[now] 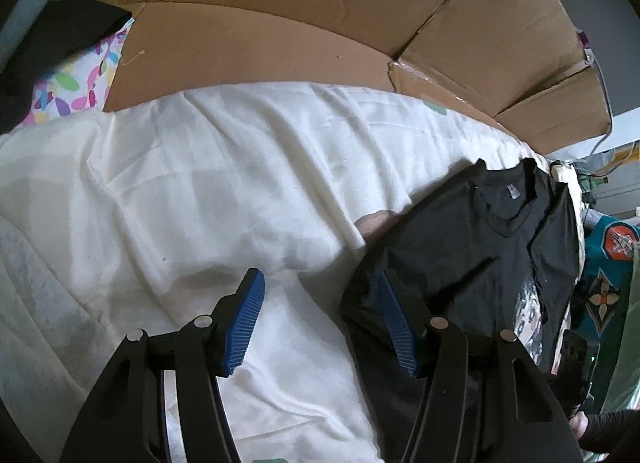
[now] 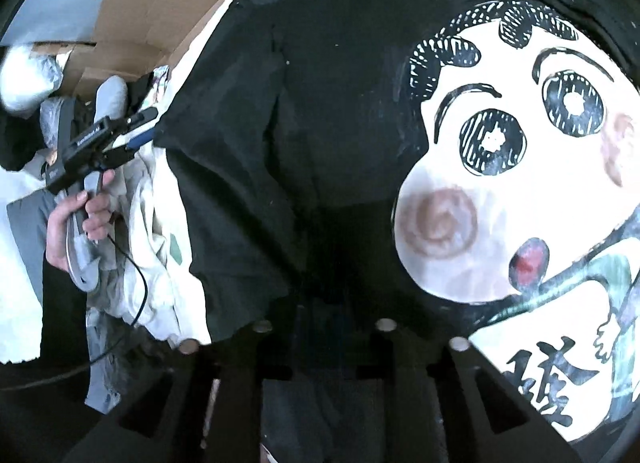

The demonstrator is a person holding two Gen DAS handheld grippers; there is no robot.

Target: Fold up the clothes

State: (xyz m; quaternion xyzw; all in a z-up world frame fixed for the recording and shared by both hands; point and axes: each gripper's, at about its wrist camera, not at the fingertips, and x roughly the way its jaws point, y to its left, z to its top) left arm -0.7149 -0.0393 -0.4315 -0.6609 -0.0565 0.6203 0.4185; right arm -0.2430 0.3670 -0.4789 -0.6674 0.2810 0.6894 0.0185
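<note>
Nearest: left gripper (image 1: 320,323), blue ribbed pads apart, empty, at the sleeve edge of the black printed cotton T-shirt (image 1: 480,239) spread near the white bedsheet's (image 1: 180,191) right edge. Right gripper fingertips hidden; grip unreadable. Folding barely begun; next, pinching that sleeve edge.

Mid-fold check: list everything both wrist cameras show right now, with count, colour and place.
black cotton T-shirt with a cartoon-face print: one, black, lying on the sheet at right
cream bed sheet: one, cream, under the shirt
brown cardboard sheets: several, brown, behind the sheet
floral cloth: one, white with coloured petals, far left
left claw: one, black with blue pads, open; one pad over the shirt's edge
right claw: one, dark, fingertips hidden against the shirt
hand: one, holding the left claw's handle
</note>
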